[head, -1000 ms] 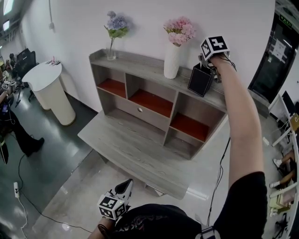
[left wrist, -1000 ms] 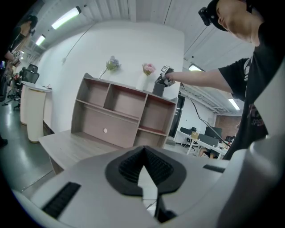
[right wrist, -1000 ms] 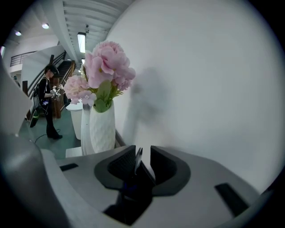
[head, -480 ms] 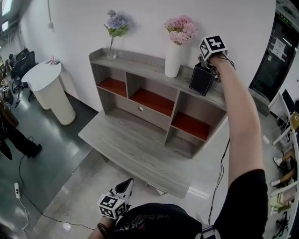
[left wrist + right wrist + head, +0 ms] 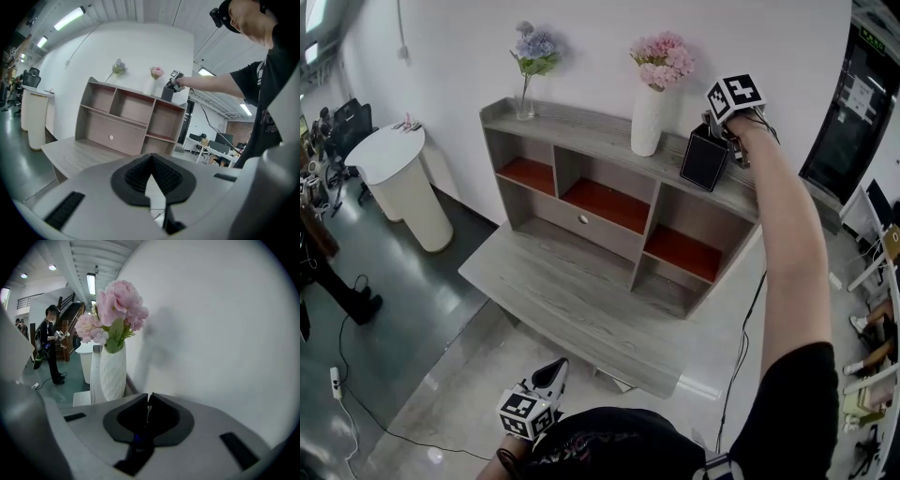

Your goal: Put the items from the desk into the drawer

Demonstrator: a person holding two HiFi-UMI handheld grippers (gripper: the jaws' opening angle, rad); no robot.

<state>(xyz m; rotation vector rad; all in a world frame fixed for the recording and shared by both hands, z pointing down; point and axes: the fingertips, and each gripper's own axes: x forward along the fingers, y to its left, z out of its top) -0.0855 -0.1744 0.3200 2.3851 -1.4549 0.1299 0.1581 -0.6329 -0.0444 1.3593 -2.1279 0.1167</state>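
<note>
A black box (image 5: 705, 159) stands on top of the grey shelf unit (image 5: 581, 127), to the right of a white vase of pink flowers (image 5: 645, 117). My right gripper (image 5: 724, 141) is at the box's upper right edge. Its jaws have just been closing, and in the right gripper view (image 5: 148, 401) they pinch a thin edge, apparently the box's wall. That view also takes in the white vase (image 5: 113, 371). The drawer (image 5: 581, 219) with a round knob is closed. My left gripper (image 5: 548, 375) hangs low near my body, shut and holding nothing (image 5: 151, 157).
A glass vase with blue flowers (image 5: 525, 94) stands at the shelf top's left end. The desk surface (image 5: 572, 300) lies below the cubbies. A round white table (image 5: 398, 178) and a person (image 5: 328, 272) are on the floor at left.
The person on the floor at left has shifted position. The right gripper stays at the black box, its marker cube a touch further right. The left gripper has not moved.
</note>
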